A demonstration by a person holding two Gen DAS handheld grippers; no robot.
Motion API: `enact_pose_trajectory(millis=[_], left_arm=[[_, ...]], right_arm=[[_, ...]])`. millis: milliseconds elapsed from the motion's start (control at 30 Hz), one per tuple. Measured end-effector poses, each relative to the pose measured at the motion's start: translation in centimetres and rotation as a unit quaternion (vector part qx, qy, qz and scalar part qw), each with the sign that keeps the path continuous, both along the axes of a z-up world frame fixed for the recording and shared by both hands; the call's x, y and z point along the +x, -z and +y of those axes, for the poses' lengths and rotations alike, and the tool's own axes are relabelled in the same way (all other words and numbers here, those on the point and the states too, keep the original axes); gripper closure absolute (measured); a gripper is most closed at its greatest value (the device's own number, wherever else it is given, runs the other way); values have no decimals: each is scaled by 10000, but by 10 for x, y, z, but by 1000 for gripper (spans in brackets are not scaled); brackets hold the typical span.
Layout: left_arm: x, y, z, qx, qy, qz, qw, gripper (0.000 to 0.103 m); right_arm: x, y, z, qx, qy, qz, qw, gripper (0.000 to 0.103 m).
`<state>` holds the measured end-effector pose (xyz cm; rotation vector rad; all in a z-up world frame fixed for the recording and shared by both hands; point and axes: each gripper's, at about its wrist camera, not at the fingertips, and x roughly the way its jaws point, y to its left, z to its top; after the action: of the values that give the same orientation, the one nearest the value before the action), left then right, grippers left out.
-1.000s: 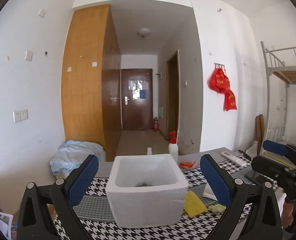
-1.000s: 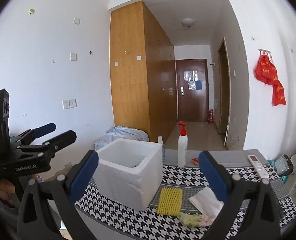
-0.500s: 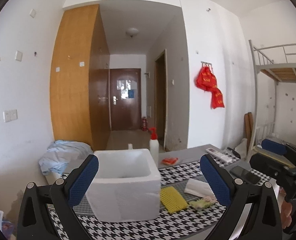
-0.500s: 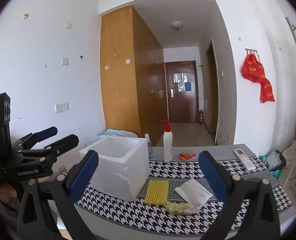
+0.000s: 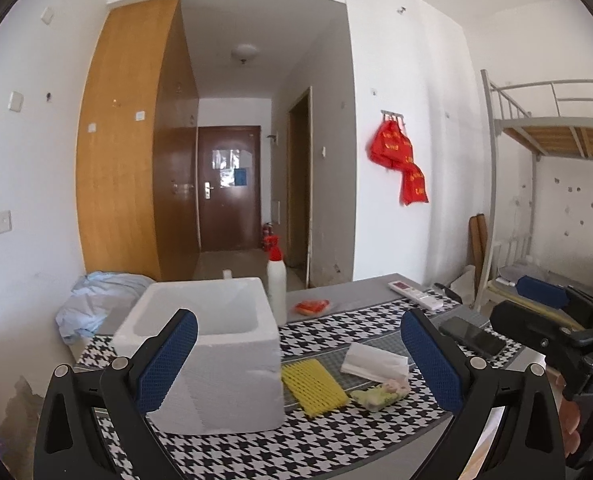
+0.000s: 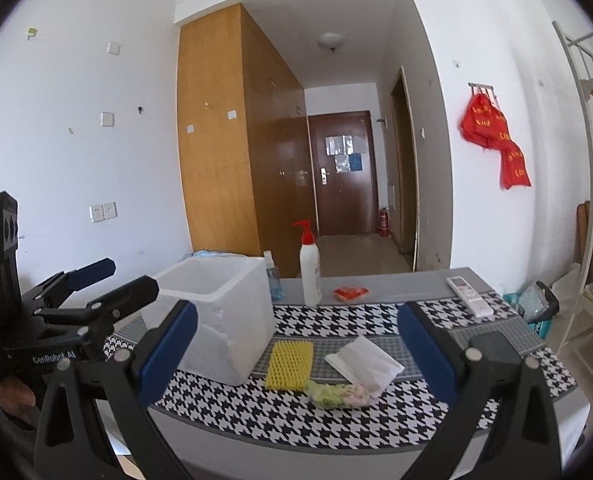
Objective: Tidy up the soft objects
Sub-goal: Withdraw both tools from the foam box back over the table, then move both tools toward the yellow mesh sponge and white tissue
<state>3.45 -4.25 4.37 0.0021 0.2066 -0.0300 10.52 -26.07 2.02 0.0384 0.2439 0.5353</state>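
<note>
A white foam box (image 5: 208, 344) (image 6: 220, 312) stands open on the houndstooth tablecloth (image 5: 256, 452) (image 6: 296, 420). To its right lie a yellow foam net (image 5: 313, 387) (image 6: 289, 365), a white tissue pack (image 5: 374, 361) (image 6: 363, 362) and a small green-pink soft item (image 5: 378, 394) (image 6: 340, 394). My left gripper (image 5: 296, 364) is open and empty, held back from the table in front of the box. My right gripper (image 6: 296, 356) is open and empty, back from the table's front edge, facing the soft items.
A pump bottle (image 6: 310, 270), a small blue bottle (image 6: 273, 280), an orange packet (image 6: 350, 293) and a remote (image 6: 469, 295) sit at the table's back. A black phone (image 5: 472, 336) lies at the right. A bunk bed (image 5: 552, 128) stands on the right.
Both grippers have drawn back from the table and swung right, so the box looks smaller and sits further left. Nothing was grasped.
</note>
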Motion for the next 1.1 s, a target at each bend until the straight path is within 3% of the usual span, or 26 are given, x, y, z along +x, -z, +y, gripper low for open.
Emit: enact_pose_trajectory(millis=[1100], left_arm=[[47, 42, -35, 0, 341, 690, 9970, 1]], right_arm=[[41, 31, -31, -136, 334, 563, 9978, 2]])
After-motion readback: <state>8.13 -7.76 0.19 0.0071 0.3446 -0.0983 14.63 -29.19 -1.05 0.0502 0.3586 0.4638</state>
